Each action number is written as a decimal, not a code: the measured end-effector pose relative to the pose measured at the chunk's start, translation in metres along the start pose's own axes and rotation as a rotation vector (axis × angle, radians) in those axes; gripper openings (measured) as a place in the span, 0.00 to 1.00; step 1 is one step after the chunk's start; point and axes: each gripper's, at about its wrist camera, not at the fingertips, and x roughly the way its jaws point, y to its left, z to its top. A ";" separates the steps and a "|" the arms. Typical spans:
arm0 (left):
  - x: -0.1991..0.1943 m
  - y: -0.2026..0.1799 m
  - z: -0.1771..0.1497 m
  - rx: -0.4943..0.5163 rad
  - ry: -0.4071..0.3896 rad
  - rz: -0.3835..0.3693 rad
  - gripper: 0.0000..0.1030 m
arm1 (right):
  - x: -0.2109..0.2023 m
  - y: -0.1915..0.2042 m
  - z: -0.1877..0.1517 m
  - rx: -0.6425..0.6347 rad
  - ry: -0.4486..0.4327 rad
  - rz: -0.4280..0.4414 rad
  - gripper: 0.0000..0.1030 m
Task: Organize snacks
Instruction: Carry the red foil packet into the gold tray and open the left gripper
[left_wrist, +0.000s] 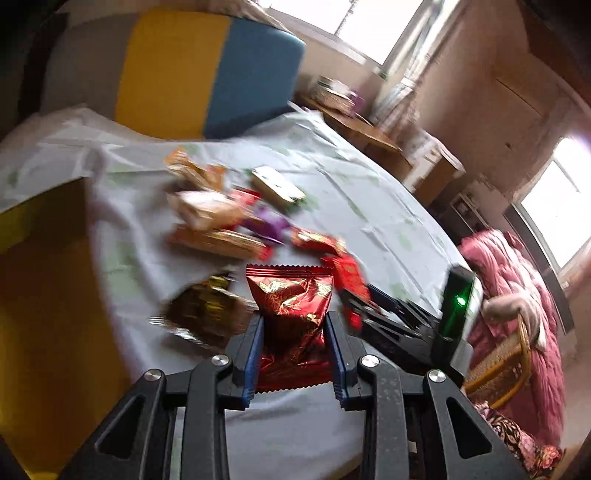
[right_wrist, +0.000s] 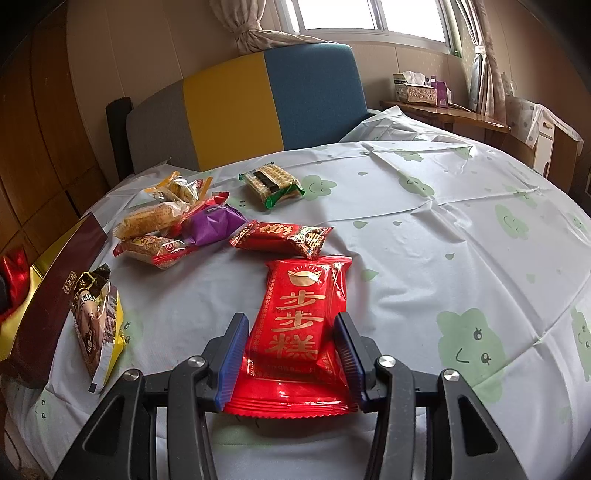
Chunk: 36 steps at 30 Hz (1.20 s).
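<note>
My left gripper (left_wrist: 294, 325) is shut on a dark red foil packet with gold leaf print (left_wrist: 291, 314), held above the table. My right gripper (right_wrist: 291, 328) has its jaws on both sides of a bright red cake packet with gold characters (right_wrist: 303, 317) that lies on the tablecloth; the pads touch its edges. Other snacks lie beyond: a red-gold bar (right_wrist: 280, 238), a purple packet (right_wrist: 212, 223), a green-edged cracker pack (right_wrist: 273, 184), several orange and clear packs (right_wrist: 159, 218), and a black-yellow packet (right_wrist: 98, 321). The right gripper (left_wrist: 406, 325) shows in the blurred left wrist view.
A maroon and gold box (right_wrist: 48, 295) stands at the table's left edge. The round table has a white cloth with green prints (right_wrist: 443, 221). A grey, yellow and blue chair back (right_wrist: 258, 103) is behind. A wooden shelf with tissue boxes (right_wrist: 417, 92) is at the right.
</note>
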 end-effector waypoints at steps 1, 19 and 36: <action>-0.008 0.010 0.002 -0.018 -0.016 0.023 0.31 | 0.000 0.000 0.000 -0.002 0.000 -0.002 0.48; -0.053 0.224 0.004 -0.290 0.030 0.539 0.31 | -0.001 0.004 0.000 -0.022 0.005 -0.027 0.48; -0.052 0.300 0.017 -0.377 0.023 0.669 0.44 | -0.001 0.006 0.000 -0.036 0.008 -0.044 0.48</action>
